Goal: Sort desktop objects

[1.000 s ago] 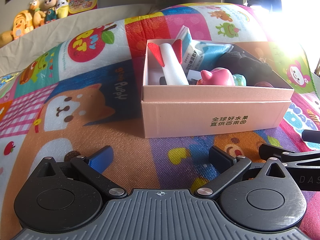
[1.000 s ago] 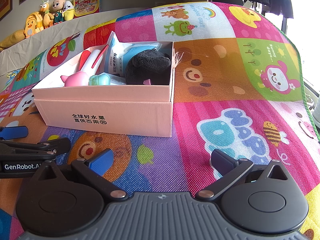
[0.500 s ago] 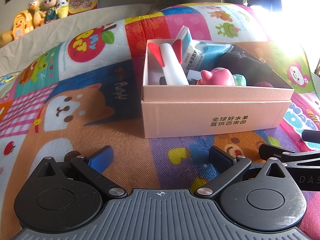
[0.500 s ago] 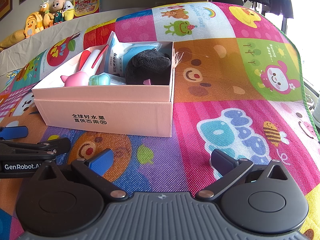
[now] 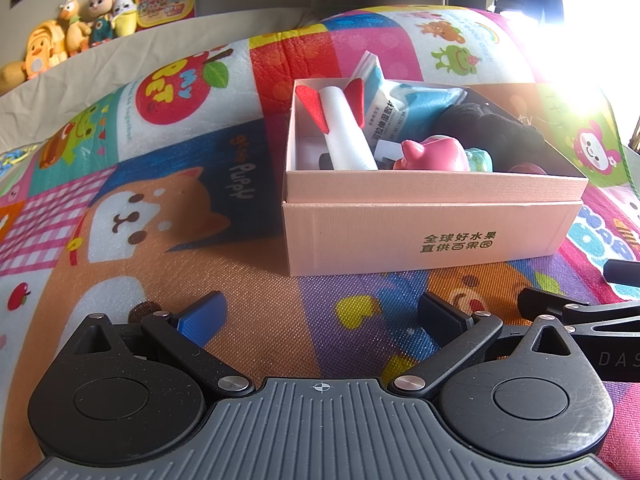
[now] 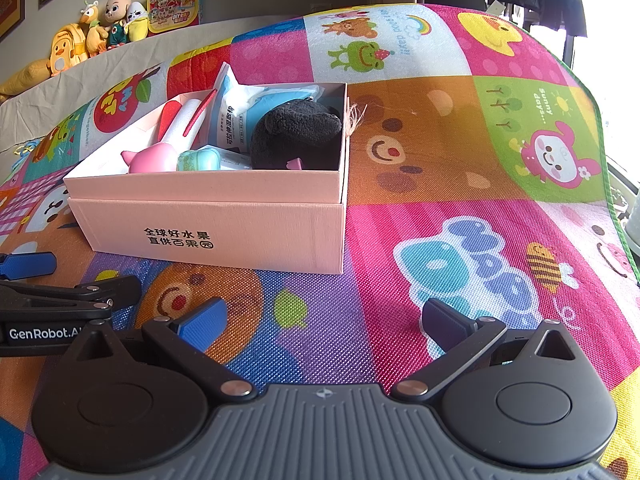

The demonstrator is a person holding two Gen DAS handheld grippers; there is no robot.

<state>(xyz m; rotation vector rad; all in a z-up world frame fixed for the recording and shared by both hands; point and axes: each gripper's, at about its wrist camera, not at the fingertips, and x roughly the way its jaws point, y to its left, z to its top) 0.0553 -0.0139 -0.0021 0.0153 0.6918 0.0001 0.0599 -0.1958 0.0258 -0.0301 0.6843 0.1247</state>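
Observation:
A pink cardboard box (image 5: 400, 236) (image 6: 248, 236) stands on the colourful play mat. Inside lie a white foam rocket with red fins (image 5: 344, 128) (image 6: 180, 124), a pink pig toy (image 5: 432, 156) (image 6: 154, 160), a teal toy (image 5: 478, 160) (image 6: 199, 160), a blue-white wipes pack (image 5: 404, 108) (image 6: 240, 116) and a black plush (image 5: 492, 128) (image 6: 296, 132). My left gripper (image 5: 322, 312) is open and empty, low over the mat in front of the box. Beside it, my right gripper (image 6: 322, 318) is open and empty, before the box's right corner.
The play mat (image 6: 460, 220) covers the whole surface and drops off at the right edge. Plush toys (image 5: 72, 36) (image 6: 100, 28) and a picture book (image 5: 166, 0) stand on a ledge at the far left. Bright window glare sits at upper right.

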